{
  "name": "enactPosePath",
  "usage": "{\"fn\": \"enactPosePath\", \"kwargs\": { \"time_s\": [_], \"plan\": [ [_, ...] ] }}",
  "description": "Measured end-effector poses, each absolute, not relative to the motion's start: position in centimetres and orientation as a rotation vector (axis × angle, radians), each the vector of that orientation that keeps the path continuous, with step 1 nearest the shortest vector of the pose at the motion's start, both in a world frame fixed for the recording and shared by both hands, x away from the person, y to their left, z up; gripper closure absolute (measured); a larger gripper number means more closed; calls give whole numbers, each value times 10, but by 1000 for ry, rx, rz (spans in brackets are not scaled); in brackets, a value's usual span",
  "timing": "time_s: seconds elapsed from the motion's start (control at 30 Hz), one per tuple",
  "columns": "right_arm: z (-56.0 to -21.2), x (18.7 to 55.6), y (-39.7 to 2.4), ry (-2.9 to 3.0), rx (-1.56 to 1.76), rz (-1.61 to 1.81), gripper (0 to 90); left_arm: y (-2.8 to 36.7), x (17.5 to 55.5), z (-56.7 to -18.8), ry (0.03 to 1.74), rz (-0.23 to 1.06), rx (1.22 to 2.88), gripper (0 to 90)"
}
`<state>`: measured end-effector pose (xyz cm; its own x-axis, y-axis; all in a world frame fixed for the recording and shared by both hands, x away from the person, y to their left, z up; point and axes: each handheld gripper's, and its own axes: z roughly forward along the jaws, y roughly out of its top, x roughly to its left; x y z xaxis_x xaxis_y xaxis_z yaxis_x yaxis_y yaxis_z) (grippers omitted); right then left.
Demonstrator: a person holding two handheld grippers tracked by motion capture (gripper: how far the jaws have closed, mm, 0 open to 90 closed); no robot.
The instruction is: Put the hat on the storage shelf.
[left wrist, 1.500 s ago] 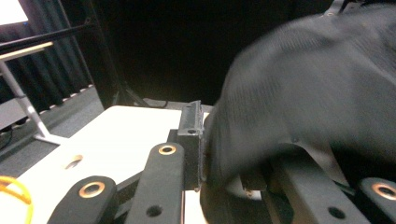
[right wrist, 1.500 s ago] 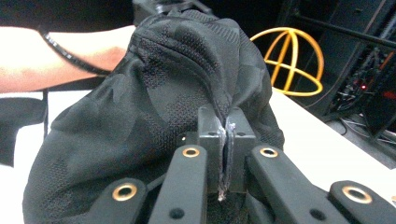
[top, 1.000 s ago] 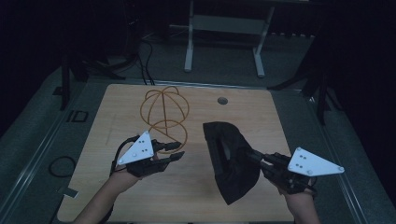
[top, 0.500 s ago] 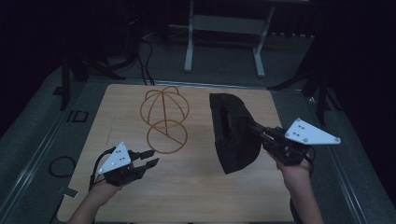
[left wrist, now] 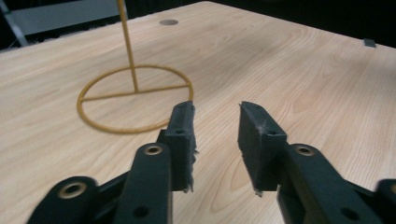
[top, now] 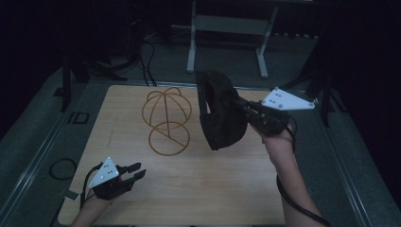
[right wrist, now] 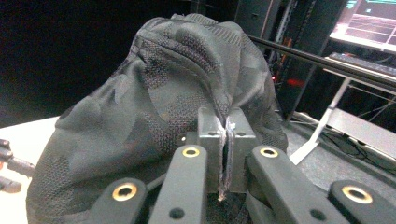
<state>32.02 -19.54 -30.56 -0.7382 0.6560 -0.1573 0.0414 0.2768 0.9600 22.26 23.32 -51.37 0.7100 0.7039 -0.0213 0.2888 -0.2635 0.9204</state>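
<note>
Cap (top: 221,113) lifted higher, left tongs (top: 136,170) withdrawn

A light wooden table (top: 189,189) fills the middle of the frame. On it, toward the upper centre, stands a yellow wire stand (top: 166,119), its ring base flat on the wood; a small round hole sits near the far edge

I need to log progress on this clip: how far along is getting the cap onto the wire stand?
Done: the black cap is off the wooden table, pinched in the shut right tool. In hand: it hangs in the air, just right of the wire hat stand. Left: setting it over the stand's dome, which is bare. The left tool is empty, jaws apart, near the table's front left.
</note>
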Motion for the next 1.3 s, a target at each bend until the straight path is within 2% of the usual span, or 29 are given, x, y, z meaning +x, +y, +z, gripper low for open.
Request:
{"fn": "enactPosePath", "kwargs": {
  "time_s": [0.1, 0.2, 0.33, 0.43, 0.53, 0.83, 1.3],
  "plan": [
    [-300, 329, -180, 2028, 623, 1475, 875, 239, 220, -519, 798, 490, 1840, 597],
    [-295, 336, -167, 2030, 618, 1469, 875, 241, 219, -526, 840, 477, 1848, 431],
    [-290, 345, -147, 2045, 608, 1466, 875, 240, 219, -533, 871, 498, 1874, 155],
    [-287, 351, -132, 2072, 600, 1457, 875, 245, 219, -534, 902, 516, 1827, 68],
    [-287, 357, -117, 2103, 592, 1441, 875, 249, 220, -535, 925, 518, 1807, 45],
    [-300, 372, -80, 2205, 598, 1384, 873, 253, 220, -539, 950, 526, 1798, 52],
    [-319, 388, -54, 2299, 643, 1365, 865, 257, 220, -543, 959, 526, 1786, 57]
  ]
}}
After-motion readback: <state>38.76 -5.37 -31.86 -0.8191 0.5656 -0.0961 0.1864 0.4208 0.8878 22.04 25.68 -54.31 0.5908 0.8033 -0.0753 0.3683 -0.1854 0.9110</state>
